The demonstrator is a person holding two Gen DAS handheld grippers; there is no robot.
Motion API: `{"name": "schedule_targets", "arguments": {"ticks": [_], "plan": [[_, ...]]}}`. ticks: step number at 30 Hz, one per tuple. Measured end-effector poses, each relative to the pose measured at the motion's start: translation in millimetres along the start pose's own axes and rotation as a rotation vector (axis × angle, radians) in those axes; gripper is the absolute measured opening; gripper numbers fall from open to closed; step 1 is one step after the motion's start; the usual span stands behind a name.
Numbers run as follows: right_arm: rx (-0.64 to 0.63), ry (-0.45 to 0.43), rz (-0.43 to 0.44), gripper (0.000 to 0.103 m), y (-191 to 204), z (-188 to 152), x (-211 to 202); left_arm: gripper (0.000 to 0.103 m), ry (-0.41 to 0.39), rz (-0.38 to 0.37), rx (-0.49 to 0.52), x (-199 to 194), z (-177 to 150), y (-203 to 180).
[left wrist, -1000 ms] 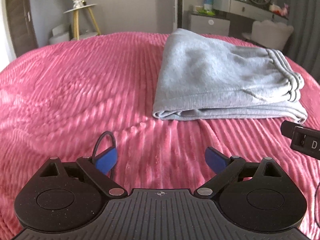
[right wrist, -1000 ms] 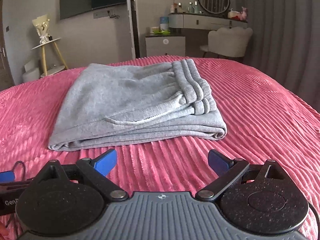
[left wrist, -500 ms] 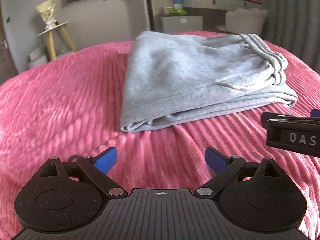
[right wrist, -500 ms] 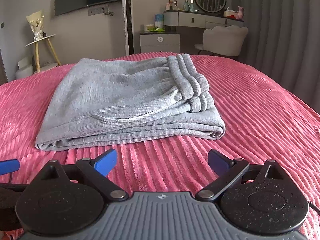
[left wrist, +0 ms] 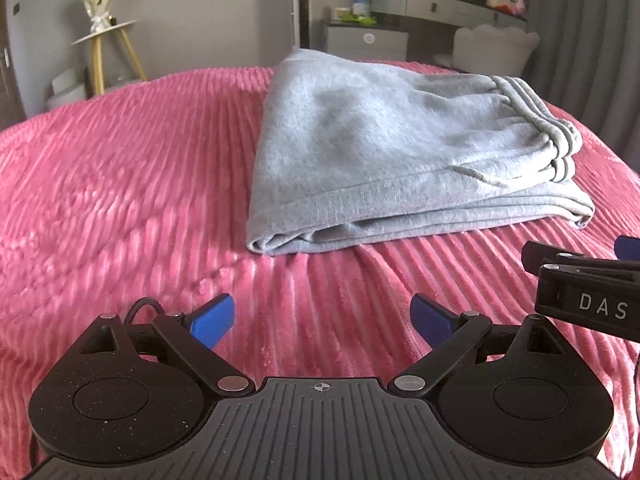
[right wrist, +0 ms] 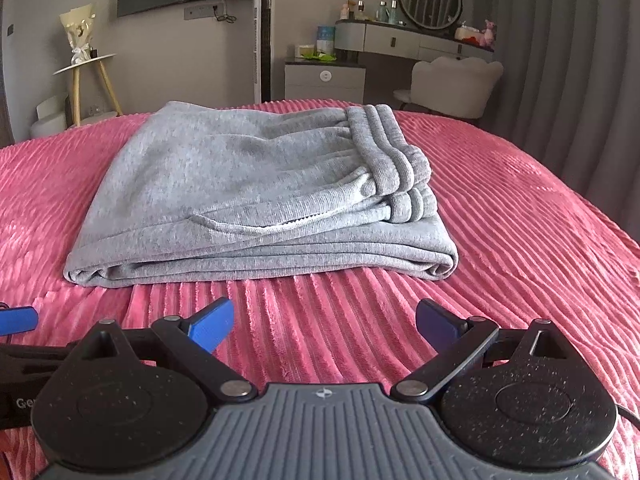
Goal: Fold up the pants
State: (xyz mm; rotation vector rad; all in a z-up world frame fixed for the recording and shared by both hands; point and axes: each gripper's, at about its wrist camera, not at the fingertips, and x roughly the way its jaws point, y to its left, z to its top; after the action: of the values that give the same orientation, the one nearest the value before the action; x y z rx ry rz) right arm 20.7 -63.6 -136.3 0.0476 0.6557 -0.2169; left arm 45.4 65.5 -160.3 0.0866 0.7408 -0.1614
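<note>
Grey sweatpants [left wrist: 392, 160] lie folded in a neat stack on the pink ribbed bedspread [left wrist: 120, 184], waistband to the right, folded edge toward me. They also show in the right wrist view [right wrist: 256, 192]. My left gripper [left wrist: 322, 320] is open and empty, a short way in front of the stack's near left corner. My right gripper [right wrist: 325, 326] is open and empty, in front of the stack's near edge. The right gripper's side shows at the right of the left wrist view [left wrist: 588, 280].
The pink bedspread [right wrist: 520, 240] stretches wide on both sides of the pants. Beyond the bed stand a small round side table [right wrist: 86, 60], a nightstand [right wrist: 325, 76], a dressing table with a round mirror [right wrist: 430, 0] and a white chair [right wrist: 456, 84]. Grey curtains hang at the right.
Both grippers stayed open and empty. The left wrist view swung right, bringing the pants toward its centre, then settled. The right gripper drew slightly closer to the stack.
</note>
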Motion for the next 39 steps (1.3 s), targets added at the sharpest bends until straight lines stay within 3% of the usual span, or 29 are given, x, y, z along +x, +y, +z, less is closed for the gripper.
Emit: {"name": "schedule_targets", "arguments": {"ticks": [39], "plan": [[0.03,0.02,-0.013,0.098,-8,0,7,0.098,-0.001,-0.002,-0.048,2,2,8]]}}
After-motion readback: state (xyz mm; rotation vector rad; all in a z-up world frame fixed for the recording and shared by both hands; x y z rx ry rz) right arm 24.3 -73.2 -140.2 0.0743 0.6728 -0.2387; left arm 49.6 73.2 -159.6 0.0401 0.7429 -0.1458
